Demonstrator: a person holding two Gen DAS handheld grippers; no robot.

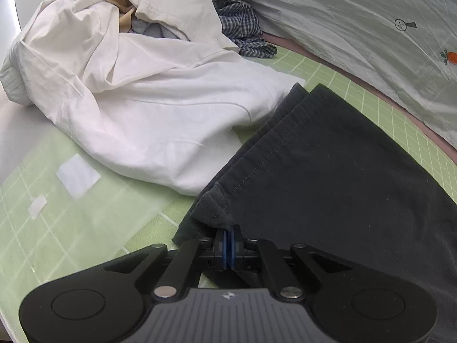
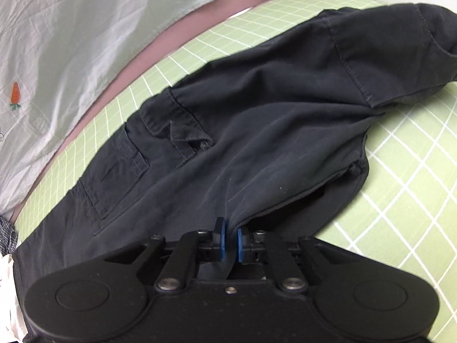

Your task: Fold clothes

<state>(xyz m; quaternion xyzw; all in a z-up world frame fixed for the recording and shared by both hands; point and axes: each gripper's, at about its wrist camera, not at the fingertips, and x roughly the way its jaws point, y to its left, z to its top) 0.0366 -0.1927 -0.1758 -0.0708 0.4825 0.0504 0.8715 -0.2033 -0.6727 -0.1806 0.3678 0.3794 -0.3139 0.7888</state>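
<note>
On the green grid mat (image 1: pixel 71 228), dark cargo trousers (image 2: pixel 257 120) lie spread beside a white hoodie (image 1: pixel 148 108). Left gripper (image 1: pixel 230 243) pinches the trousers' hem corner, its blue pads pressed together. Right gripper (image 2: pixel 230 243) pinches a fold of their fabric.

Dark cargo trousers (image 2: pixel 257 108) are spread across a green gridded mat (image 2: pixel 405 171). A fold of their fabric is pinched between the blue-padded jaws of the right gripper (image 2: pixel 230 243). A pale carrot-printed sheet (image 2: pixel 71 43) is seen beyond.
</note>
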